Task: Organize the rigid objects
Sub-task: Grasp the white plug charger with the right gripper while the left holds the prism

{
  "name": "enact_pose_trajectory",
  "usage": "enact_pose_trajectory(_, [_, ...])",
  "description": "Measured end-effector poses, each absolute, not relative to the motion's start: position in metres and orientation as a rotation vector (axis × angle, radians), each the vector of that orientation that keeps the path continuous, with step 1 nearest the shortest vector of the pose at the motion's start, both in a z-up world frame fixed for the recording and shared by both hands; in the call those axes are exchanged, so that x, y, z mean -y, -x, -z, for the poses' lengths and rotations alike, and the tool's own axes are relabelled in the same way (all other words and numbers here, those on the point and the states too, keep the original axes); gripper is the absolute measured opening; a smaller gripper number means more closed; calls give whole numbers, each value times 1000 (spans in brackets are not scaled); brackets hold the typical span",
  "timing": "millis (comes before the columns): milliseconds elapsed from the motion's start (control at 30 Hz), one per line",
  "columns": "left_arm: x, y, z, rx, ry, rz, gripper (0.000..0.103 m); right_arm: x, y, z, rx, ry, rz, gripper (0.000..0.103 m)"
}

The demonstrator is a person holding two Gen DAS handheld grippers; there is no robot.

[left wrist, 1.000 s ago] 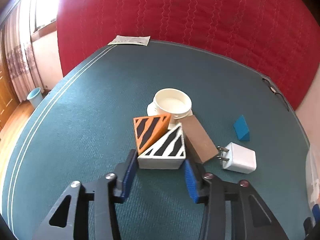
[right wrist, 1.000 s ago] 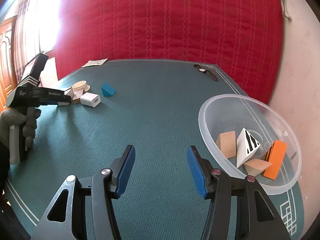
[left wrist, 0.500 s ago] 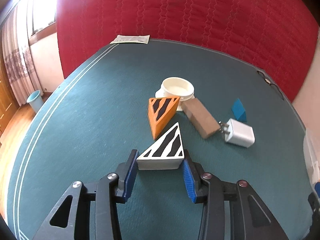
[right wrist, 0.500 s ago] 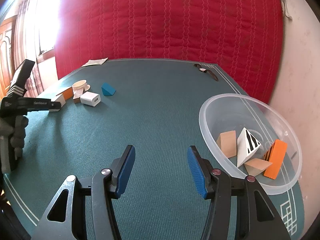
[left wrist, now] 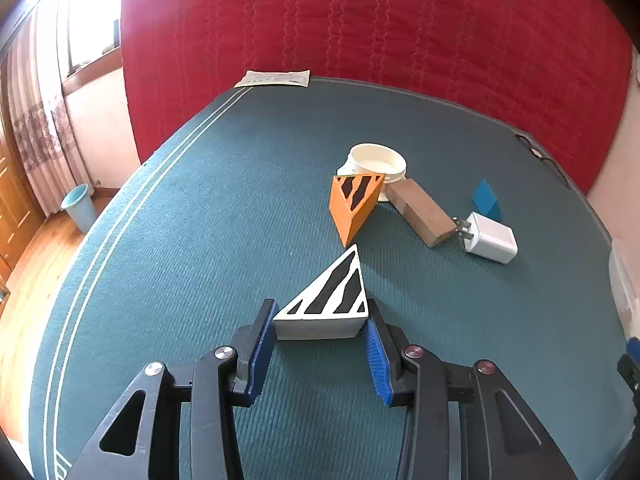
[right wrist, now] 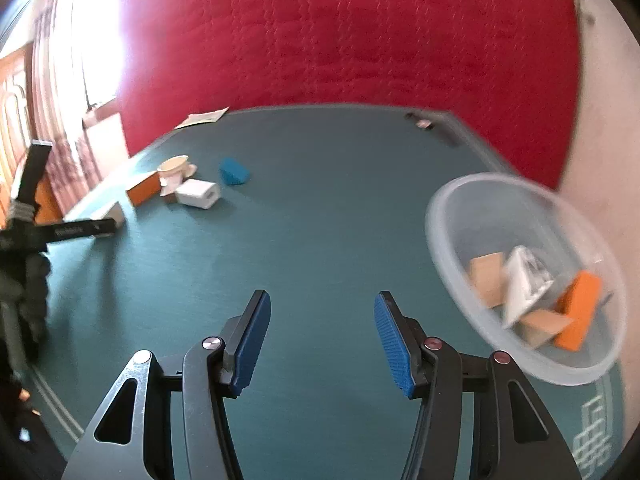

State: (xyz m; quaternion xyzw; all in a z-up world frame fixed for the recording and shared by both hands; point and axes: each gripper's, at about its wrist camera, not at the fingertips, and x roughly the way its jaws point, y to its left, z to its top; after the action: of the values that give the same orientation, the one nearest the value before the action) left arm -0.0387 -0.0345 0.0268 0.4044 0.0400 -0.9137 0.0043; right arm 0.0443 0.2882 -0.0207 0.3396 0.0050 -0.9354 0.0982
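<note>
Carrying a striped wedge off the green table (left wrist: 192, 208) toward the clear bowl (right wrist: 452, 216).

My left gripper (left wrist: 320, 334) clamps the white striped wedge (left wrist: 326, 304) by its sides, clear of the orange wedge (left wrist: 354, 204); my right gripper (right wrist: 320, 334) hangs wide and empty beside the bowl.

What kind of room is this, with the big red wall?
Probably a room in someone's home, used for sorting practice. A teal-covered table stands against red padding, with a curtained window, a wooden floor and a small bin beside it.
</note>
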Motion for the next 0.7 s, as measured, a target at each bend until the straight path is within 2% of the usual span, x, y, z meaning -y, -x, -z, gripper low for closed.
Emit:
enact_pose_trajectory(200, [34, 31, -26, -97, -1279, 2896, 44, -260, -15, 20, 114, -1095, 2603, 56])
enact_pose_trajectory(467, [40, 26, -24, -127, -1302, 2929, 44, -195, 34, 21, 43, -1083, 2546, 56])
enact_pose_trajectory(700, [39, 24, -24, -134, -1306, 2943, 44, -164, 70, 29, 84, -1122, 2508, 56])
